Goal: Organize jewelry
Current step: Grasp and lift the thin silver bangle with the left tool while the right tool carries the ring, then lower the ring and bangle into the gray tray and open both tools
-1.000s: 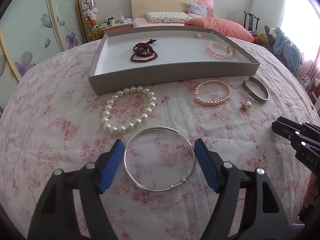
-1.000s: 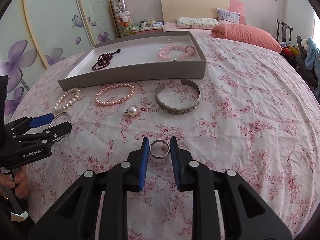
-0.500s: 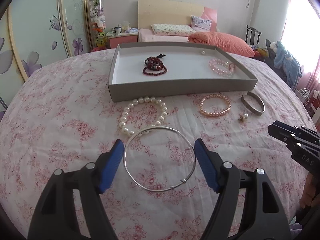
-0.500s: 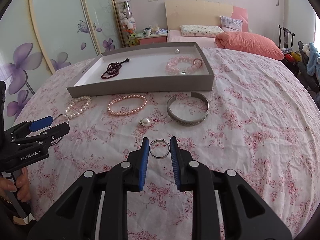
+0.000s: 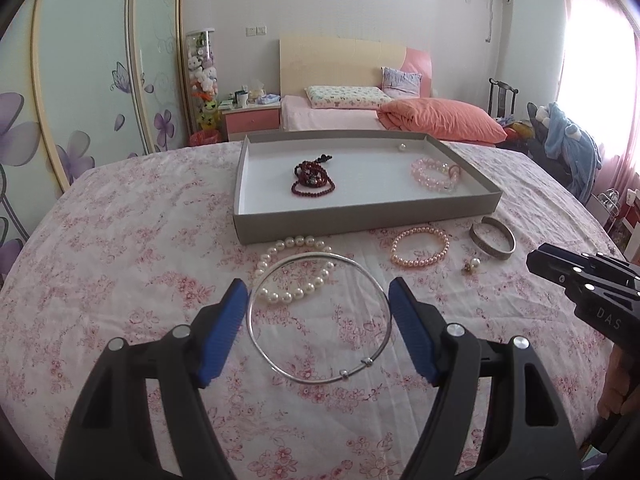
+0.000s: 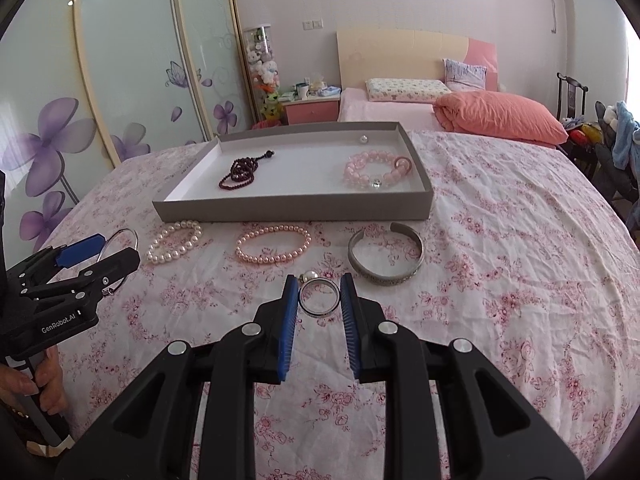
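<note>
My left gripper (image 5: 318, 300) is shut on a thin silver bangle (image 5: 276, 354), held flat between its blue pads above the flowered cloth. My right gripper (image 6: 319, 294) is shut on a small silver ring (image 6: 305, 305), also lifted. A grey tray (image 5: 360, 222) at the back holds a dark red bead string (image 5: 312, 180), a pale pink bracelet (image 5: 434, 172) and a small pearl (image 5: 401, 147). On the cloth in front of the tray lie a white pearl bracelet (image 6: 174, 242), a pink pearl bracelet (image 6: 272, 244), a silver cuff (image 6: 386, 256) and a pearl earring (image 5: 472, 265).
The round table has a pink flowered cloth (image 6: 500, 280). Behind it stand a bed (image 6: 440, 104) with an orange quilt, a bedside cabinet (image 6: 310, 110) and sliding wardrobe doors (image 6: 120, 80). A chair with clothes (image 5: 568, 140) is at the right.
Both grippers have risen and tilted up with the bangle and the ring held; the tray and loose jewelry now appear farther and lower. The jewelry on the cloth has not moved.
</note>
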Demonstrator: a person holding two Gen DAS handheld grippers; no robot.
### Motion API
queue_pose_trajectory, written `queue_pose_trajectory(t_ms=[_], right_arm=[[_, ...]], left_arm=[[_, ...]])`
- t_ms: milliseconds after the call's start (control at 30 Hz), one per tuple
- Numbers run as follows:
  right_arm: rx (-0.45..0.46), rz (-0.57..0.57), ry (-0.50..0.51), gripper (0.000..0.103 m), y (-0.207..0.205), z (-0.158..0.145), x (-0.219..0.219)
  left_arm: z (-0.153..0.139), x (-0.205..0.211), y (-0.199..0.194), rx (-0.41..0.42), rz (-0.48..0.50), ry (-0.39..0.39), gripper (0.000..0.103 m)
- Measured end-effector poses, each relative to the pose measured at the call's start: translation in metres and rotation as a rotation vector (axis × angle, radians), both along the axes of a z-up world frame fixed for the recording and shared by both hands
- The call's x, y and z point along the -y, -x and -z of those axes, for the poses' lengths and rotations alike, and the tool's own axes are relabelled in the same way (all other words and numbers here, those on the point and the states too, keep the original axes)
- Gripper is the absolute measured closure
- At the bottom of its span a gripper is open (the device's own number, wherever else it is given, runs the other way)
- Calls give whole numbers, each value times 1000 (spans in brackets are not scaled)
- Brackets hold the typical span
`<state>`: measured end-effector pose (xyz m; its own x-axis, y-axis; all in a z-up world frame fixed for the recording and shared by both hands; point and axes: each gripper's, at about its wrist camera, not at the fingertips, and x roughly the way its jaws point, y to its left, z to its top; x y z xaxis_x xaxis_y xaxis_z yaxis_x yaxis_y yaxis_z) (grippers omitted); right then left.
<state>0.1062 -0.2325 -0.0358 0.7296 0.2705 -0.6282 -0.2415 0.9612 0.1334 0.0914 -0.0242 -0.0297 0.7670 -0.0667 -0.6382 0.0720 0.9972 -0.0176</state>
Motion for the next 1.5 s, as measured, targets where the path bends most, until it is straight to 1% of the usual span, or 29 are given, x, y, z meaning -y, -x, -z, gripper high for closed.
queue_pose_trajectory(t_ms=[200, 400, 700, 833, 1133, 1333, 1500], right_arm=[[44, 1, -5, 80, 1, -9, -1], [119, 4, 0, 80, 1, -25, -7], [304, 14, 31, 80, 4, -56, -21], [362, 21, 41, 80, 4, -66, -25], [454, 60, 42, 80, -8, -81, -28], [483, 80, 35, 80, -21, -87, -28], [482, 91, 15, 80, -31, -88, -28]], left_arm=[[-8, 1, 3, 37, -11, -8, 32], [-19, 3, 2, 88, -28, -25, 32], [-42, 5, -2, 204, -67, -56, 32], [-51, 5, -5, 243, -80, -63, 32], [-64, 7, -16, 300, -100, -72, 32], [-75, 6, -27, 344, -124, -75, 32], [-80, 6, -38, 365, -142, -78, 32]])
